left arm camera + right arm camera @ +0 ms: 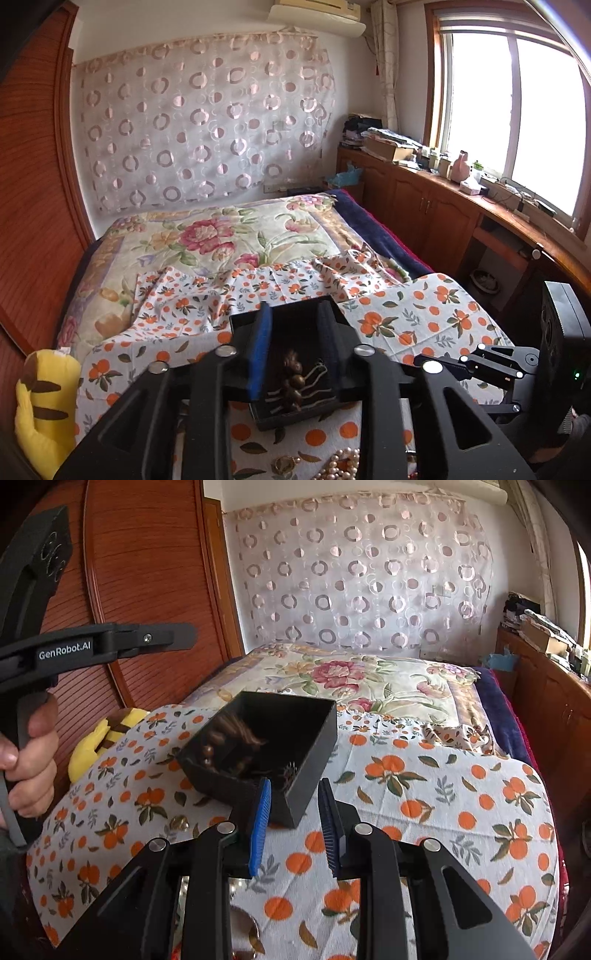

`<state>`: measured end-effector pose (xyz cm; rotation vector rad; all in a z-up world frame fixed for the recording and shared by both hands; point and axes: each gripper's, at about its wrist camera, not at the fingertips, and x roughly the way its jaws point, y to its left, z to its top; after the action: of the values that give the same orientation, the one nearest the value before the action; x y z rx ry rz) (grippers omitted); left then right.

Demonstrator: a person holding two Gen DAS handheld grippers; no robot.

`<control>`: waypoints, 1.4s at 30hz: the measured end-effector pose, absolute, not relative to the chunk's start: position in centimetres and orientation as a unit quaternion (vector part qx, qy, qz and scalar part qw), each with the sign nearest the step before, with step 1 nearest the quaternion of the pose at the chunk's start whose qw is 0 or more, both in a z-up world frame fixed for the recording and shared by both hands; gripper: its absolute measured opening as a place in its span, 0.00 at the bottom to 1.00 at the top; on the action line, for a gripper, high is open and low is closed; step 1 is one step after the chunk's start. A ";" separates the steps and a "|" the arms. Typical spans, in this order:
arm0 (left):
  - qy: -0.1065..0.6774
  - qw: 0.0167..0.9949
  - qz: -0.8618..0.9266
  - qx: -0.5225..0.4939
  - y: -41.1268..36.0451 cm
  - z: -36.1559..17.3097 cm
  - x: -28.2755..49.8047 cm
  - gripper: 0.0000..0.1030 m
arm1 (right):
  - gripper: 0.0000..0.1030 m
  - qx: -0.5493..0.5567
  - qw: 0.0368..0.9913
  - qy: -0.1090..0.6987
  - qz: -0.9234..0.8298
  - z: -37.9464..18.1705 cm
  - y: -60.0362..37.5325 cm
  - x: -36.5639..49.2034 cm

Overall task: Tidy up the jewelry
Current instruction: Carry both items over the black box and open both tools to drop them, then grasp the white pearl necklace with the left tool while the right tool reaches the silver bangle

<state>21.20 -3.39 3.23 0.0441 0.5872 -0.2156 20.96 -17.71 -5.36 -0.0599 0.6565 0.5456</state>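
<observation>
Jaws of the left gripper [295, 343] stand narrowly parted over the black box [295, 373], with nothing pressed between the pads; the brown bead bracelet [293, 384] with its pale cords lies loose on the box floor below them. Jaws of the right gripper [293, 823] are likewise narrowly parted and empty, and the near corner of the black box [266, 746] sits in the gap between the blue pads without visible contact. The box rests on the orange-print cloth [424, 797] spread over the bed [221, 240], and from the right wrist view it appears tilted, one side raised. More jewelry remains outside: a pearl strand [341, 465] and a ring-like piece [284, 461] lie on the cloth near the bottom edge of the left wrist view. The step in hand is judged to be the release of the bracelet into the box and the retreat from it. To do it well, each gripper should lift straight clear of the walls before moving sideways, so that no pad catches a cord or nudges the box. The next pick should approach the pearls from above, closing across the strand and not along it. A yellow plush toy [48, 406] lies at the bed's edge, well apart from the work.
</observation>
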 end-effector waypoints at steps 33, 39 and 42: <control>0.400 0.903 -0.154 0.008 -2.0 -7.7 10.5 0.27 | 0.28 -0.098 0.866 0.394 0.292 -10.5 -16.6 14.8; 0.409 0.899 -0.159 0.003 -2.4 -8.3 10.8 0.27 | 0.28 -0.102 0.862 0.402 0.292 -10.7 -16.4 15.1; 0.414 0.896 -0.159 -0.004 -2.3 -8.6 11.2 0.24 | 0.28 -0.104 0.861 0.406 0.287 -10.9 -16.3 15.3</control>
<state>11.20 -2.35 -8.62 -0.0090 0.8577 -0.3300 15.28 -16.31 -10.90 -0.2178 0.8519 0.6031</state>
